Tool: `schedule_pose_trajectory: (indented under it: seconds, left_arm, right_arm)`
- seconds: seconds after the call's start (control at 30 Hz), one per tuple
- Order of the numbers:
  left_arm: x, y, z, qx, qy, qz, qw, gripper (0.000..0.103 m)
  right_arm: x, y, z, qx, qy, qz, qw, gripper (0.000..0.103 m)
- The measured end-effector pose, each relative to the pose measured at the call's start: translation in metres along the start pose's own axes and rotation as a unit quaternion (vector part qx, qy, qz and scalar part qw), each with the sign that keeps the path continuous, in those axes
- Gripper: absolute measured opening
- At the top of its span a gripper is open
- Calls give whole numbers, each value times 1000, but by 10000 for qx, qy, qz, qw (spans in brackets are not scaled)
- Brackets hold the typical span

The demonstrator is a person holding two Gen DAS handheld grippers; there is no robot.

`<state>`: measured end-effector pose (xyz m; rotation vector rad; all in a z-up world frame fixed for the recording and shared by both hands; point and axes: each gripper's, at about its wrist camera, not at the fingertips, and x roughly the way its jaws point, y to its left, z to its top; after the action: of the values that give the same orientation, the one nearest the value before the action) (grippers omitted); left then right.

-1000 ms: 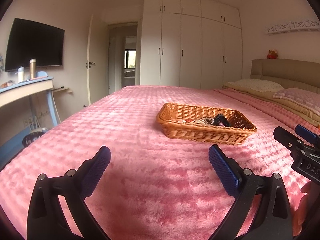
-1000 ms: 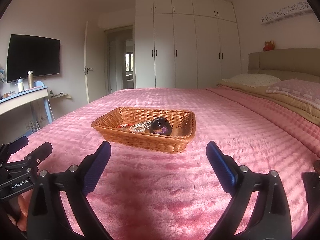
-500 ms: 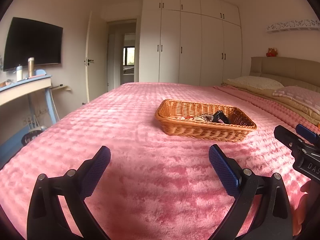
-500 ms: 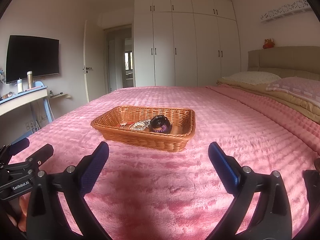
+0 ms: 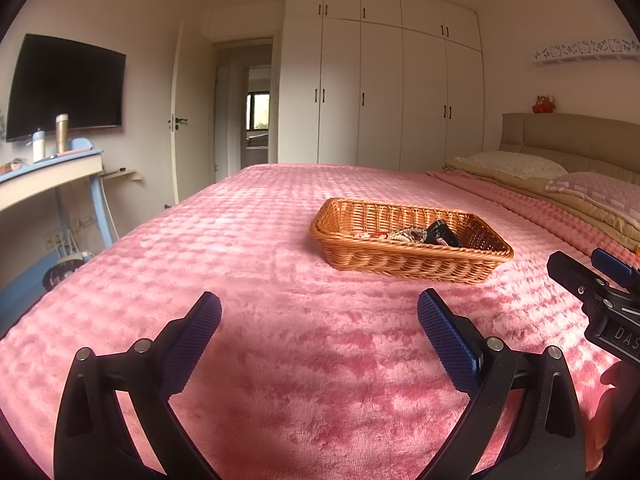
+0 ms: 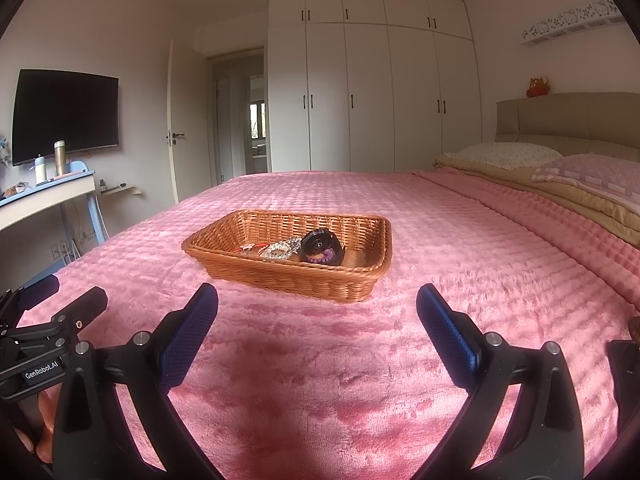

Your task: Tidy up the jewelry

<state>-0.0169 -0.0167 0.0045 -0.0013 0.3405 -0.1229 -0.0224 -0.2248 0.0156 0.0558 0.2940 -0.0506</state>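
A wicker basket (image 5: pixel 404 258) (image 6: pixel 288 276) sits on the pink bedspread (image 5: pixel 260 240) (image 6: pixel 460 240). Inside it lie a tangle of silvery and red jewelry (image 6: pixel 276 249) (image 5: pixel 402 235) and a round black case with a purple beaded piece (image 6: pixel 322 247) (image 5: pixel 440 233). My left gripper (image 5: pixel 319 316) is open over the blanket, well short of the basket and to its left. My right gripper (image 6: pixel 317 308) is open too, just in front of the basket's near wall. Each gripper shows at the edge of the other's view: the right one (image 5: pixel 596 280), the left one (image 6: pixel 52 312).
Pillows (image 6: pixel 504 154) and a beige headboard (image 6: pixel 568 116) lie to the right. A desk (image 5: pixel 44 176) with bottles stands at the left under a wall TV (image 5: pixel 66 86). White wardrobes (image 6: pixel 368 100) and an open door (image 5: pixel 192 112) are behind the bed.
Both cameras have dropped lower and tilted level, so the basket sits slightly higher and flatter in view. Both grippers stay open; nothing in the basket has moved.
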Motion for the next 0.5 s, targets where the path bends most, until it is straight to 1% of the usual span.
schedule_pose_trajectory:
  seconds: [0.5]
  left_arm:
    - [0, 1, 0, -3, 2, -2, 10000, 95]
  right_arm:
    - [1, 0, -1, -16, 25, 11, 10000, 95]
